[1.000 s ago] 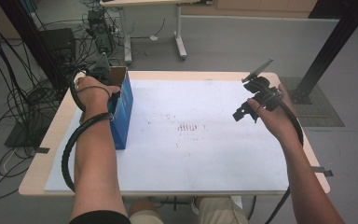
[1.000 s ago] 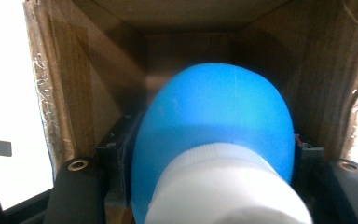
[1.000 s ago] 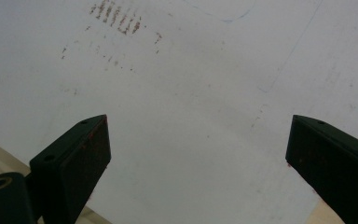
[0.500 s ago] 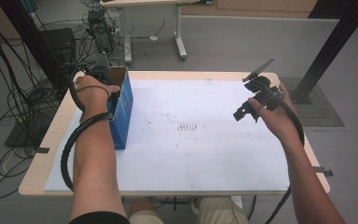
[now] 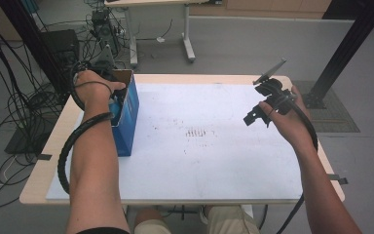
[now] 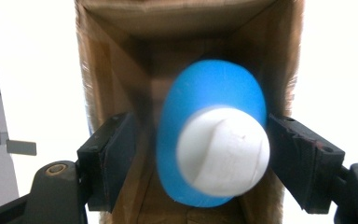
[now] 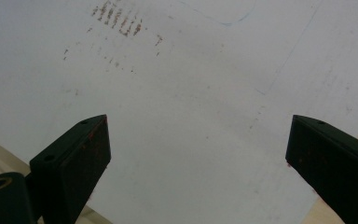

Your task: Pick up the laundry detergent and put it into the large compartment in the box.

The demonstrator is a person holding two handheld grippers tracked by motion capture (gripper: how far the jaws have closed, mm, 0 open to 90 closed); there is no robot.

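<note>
Blue box, high view: the box [image 5: 125,114] stands on the desk [image 5: 214,146], left tool [image 5: 108,90] over its open top.
Left gripper view: jaws just opening, blue-and-white object [image 6: 216,140] loose between them inside.
Right gripper view: right tool [image 7: 196,154] open, empty.

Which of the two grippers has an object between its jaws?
The left gripper, over the blue box: a blue-and-white object sits between its jaws. The right gripper frames bare table.
</note>
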